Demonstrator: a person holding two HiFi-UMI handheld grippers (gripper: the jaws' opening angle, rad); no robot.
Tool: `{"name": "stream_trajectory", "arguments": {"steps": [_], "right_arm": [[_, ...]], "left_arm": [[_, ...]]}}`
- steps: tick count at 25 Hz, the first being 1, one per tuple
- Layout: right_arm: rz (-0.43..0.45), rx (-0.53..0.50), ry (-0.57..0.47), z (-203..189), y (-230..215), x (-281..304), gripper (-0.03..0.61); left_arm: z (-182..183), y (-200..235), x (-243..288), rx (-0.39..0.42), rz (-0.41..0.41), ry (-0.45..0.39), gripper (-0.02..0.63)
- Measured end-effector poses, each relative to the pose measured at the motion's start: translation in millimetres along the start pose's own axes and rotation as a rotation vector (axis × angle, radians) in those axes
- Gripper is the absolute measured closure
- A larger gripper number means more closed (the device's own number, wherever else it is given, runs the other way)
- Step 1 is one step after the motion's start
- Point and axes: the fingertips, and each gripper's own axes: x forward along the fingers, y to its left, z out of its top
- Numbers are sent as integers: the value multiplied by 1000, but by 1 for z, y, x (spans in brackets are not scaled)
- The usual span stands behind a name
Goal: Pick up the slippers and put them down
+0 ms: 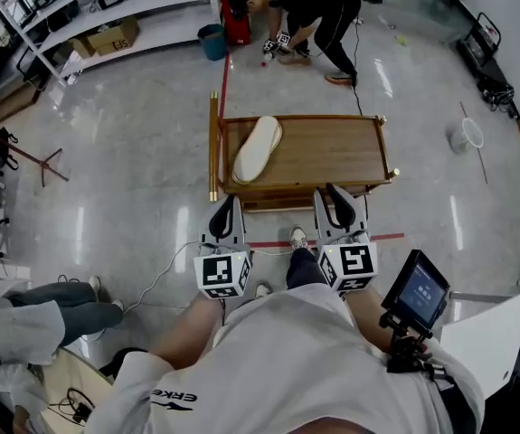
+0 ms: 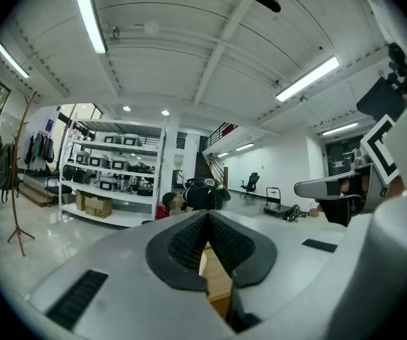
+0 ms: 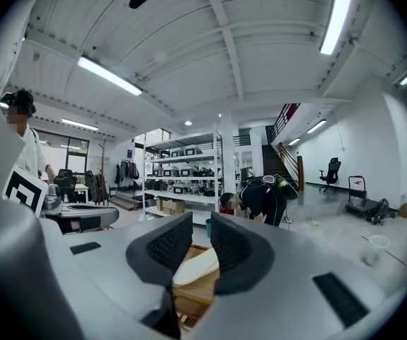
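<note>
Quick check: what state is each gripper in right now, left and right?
Left gripper: closed, nothing between the jaws.
Right gripper: open, empty; the slipper lies beyond it, untouched.

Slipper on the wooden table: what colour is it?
Cream; the slipper shows best in the head view.

Bright, even indoor light. Source: ceiling tube lights (image 2: 90, 13), long white strips blown out in upper part of both gripper views. Head view: polished floor (image 1: 133, 170) carries streaky white reflections (left, right, top centre); shadows faint and short. Gripper views: strong fisheye, dark rounded corners, straight lines bowed toward edges. Near foreground at bottom soft; distance sharp.
</note>
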Motion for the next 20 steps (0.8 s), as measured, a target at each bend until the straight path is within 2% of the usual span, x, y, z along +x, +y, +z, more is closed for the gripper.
{"name": "stream_trajectory", "arguments": {"steps": [7,20], "right_arm": [[-30,36,11,-13,9,-48,550],[-11,112,-2,5,-36,-74,574]], "left_arm": [[-1,-35,-18,-10,-89,0,612],[25,-96,-2,6,-117,-22,611]]}}
